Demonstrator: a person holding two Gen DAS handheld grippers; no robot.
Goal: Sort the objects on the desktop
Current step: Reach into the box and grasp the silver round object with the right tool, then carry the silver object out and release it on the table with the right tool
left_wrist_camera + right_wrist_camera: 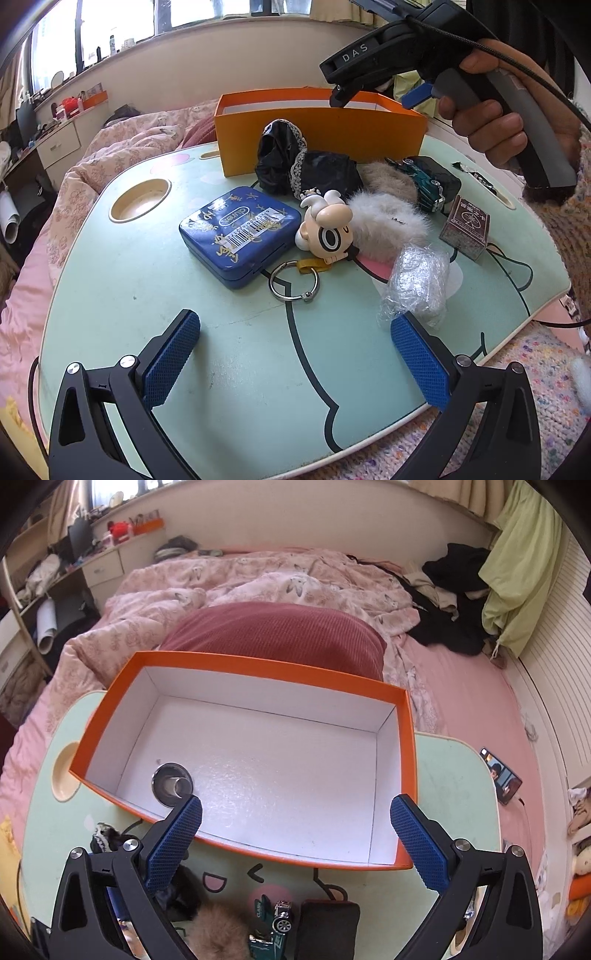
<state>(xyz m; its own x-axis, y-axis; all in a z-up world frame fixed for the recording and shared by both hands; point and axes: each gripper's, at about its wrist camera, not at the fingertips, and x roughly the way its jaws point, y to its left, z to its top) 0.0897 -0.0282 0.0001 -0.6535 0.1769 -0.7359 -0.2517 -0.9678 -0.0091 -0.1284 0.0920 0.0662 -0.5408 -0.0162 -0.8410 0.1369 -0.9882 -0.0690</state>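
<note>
An orange box (pixel 321 142) with a white inside (pixel 266 775) stands at the far side of the green lap table (pixel 147 332). A round metal object (pixel 171 784) lies in its left corner. My right gripper (pixel 295 823) is open and empty above the box's near wall; it also shows in the left wrist view (pixel 338 94). My left gripper (pixel 295 343) is open and empty, low over the table's near part. In front of it lie a blue tin (pixel 240 236), a cartoon keychain figure (pixel 328 230) with a ring (pixel 293 282), and crumpled clear wrap (pixel 415 288).
Also on the table: black lace cloth (pixel 291 162), fur pompoms (pixel 388 218), a green toy car (pixel 424 181), a small dark card box (pixel 465 227), a black pouch (pixel 328 926). A cup hole (pixel 140 199) sits at the left. A bed surrounds the table; a phone (pixel 500 775) lies at the right.
</note>
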